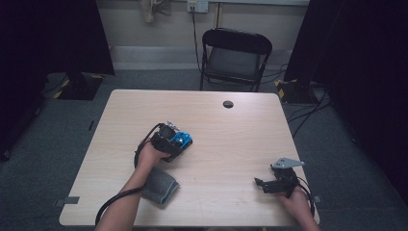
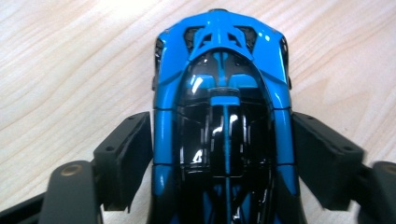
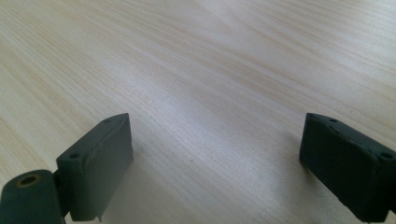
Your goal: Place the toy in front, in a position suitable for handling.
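Observation:
A glossy blue and black toy car (image 2: pixel 224 93) stands on the pale wooden table (image 1: pixel 231 139), left of centre in the high view, where the toy car (image 1: pixel 183 139) is partly covered by the hand. My left gripper (image 2: pixel 222 126) straddles it from behind. Its pads (image 2: pixel 133 154) stand right beside both flanks and look just off the bodywork, so I read it as open around the car. My right gripper (image 1: pixel 260 183) rests low near the front right of the table. In the right gripper view my right gripper (image 3: pixel 215 144) is wide open, with bare wood between its pads (image 3: pixel 100 163).
A folded grey cloth (image 1: pixel 160 185) lies under the left forearm near the front edge. A round cable hole (image 1: pixel 228 104) sits at the table's far side. A black folding chair (image 1: pixel 234 57) stands beyond the table. Cables trail from both grippers.

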`<state>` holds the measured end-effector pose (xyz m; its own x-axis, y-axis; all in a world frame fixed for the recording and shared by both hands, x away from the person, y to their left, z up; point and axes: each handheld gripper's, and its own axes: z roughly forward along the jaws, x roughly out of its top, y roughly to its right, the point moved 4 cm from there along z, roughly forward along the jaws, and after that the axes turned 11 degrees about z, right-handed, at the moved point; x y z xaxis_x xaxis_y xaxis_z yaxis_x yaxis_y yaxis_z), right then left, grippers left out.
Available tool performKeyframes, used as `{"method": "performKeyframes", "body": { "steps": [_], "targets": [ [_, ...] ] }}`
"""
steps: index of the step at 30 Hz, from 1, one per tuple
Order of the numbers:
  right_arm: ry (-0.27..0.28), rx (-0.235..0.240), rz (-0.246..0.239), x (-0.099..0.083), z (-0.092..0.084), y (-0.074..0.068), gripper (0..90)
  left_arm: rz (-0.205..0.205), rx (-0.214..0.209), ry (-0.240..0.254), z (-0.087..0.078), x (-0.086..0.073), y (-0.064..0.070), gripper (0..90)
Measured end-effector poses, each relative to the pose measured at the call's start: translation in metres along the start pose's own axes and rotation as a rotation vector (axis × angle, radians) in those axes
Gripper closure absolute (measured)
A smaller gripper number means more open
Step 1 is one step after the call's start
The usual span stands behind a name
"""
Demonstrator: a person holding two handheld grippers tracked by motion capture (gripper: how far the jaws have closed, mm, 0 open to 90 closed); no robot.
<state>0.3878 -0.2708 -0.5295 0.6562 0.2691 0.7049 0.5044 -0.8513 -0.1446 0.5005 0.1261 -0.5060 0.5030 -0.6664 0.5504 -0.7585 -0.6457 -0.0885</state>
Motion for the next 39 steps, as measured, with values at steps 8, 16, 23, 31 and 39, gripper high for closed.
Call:
{"method": "performKeyframes", "body": {
  "steps": [8, 16, 23, 31, 39],
  "targets": [
    [0.000, 0.000, -0.001, 0.000, 0.000, 0.000, 9.1, -0.047, -0.002, 0.046, -0.017, 0.004, -0.001, 17.0],
    [0.005, -0.022, 0.023, 0.001, 0.001, -0.001, 9.1, 0.000, -0.003, 0.058, -0.037, 0.003, 0.006, 15.8],
    [-0.019, 0.013, -0.007, 0.005, 0.001, -0.007, 17.0, -0.005, -0.017, 0.086, -0.056, -0.007, 0.011, 15.7],
    [-0.031, 0.076, -0.065, 0.021, 0.004, -0.034, 19.6, -0.011, -0.002, 0.095, -0.070, -0.023, 0.011, 15.9],
    [-0.057, 0.130, -0.060, 0.035, 0.017, -0.057, 17.8, -0.031, 0.030, 0.111, -0.084, -0.037, 0.004, 17.7]
  ]
}}
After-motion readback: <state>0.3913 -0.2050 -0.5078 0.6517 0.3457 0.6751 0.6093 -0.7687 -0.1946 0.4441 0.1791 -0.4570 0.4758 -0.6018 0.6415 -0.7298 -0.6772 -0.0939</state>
